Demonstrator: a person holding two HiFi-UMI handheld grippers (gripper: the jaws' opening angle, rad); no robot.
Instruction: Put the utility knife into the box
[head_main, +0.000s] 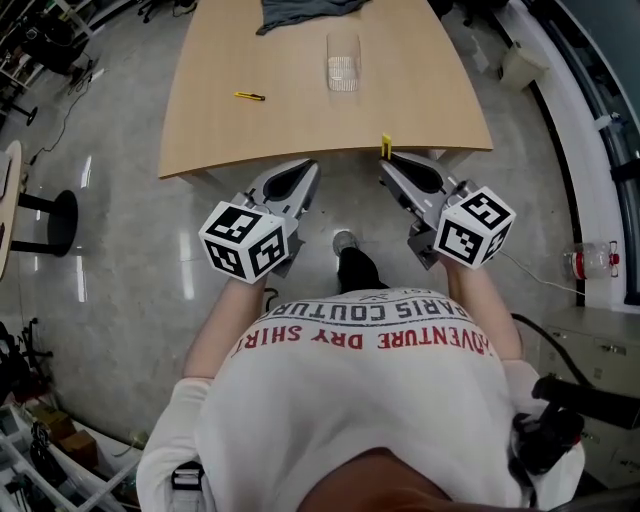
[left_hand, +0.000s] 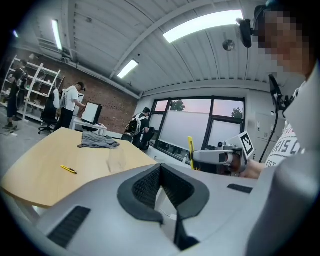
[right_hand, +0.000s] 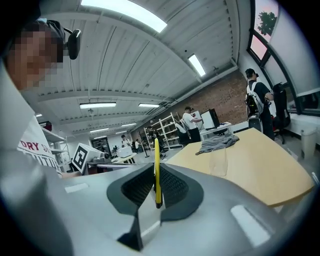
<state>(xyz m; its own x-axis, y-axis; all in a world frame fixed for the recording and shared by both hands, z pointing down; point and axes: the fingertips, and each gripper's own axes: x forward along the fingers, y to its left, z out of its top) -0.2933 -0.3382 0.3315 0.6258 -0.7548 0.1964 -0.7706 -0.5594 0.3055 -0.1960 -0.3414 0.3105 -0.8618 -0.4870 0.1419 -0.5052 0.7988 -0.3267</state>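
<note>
Altogether two yellow knives are counted, held knife (right_hand: 156, 150) clamped upright by right gripper (right_hand: 156, 173), loose knife (head_main: 249, 96) laid on table (head_main: 300, 135), one clear box (head_main: 343, 62), one grey cloth (head_main: 300, 12), left gripper (left_hand: 160, 169) closed, empty.

— How do the left gripper's (left_hand: 160, 167) jaws stand?
— The dark pads meet at the tips, with nothing between them.
— And past them?
— Ahead and to the left is a wooden table (left_hand: 40, 176). A slim yellow tool (left_hand: 69, 169) lies on it, furthest left. A clear box (left_hand: 116, 160) stands closer to the jaw line, and a grey cloth (left_hand: 98, 142) lies beyond the box.
— To the right?
— The right gripper (left_hand: 195, 156), held level just off the table's edge, has a yellow utility knife (left_hand: 190, 148) upright in its jaws. Far back, people stand by a brick wall (left_hand: 107, 107).
</note>
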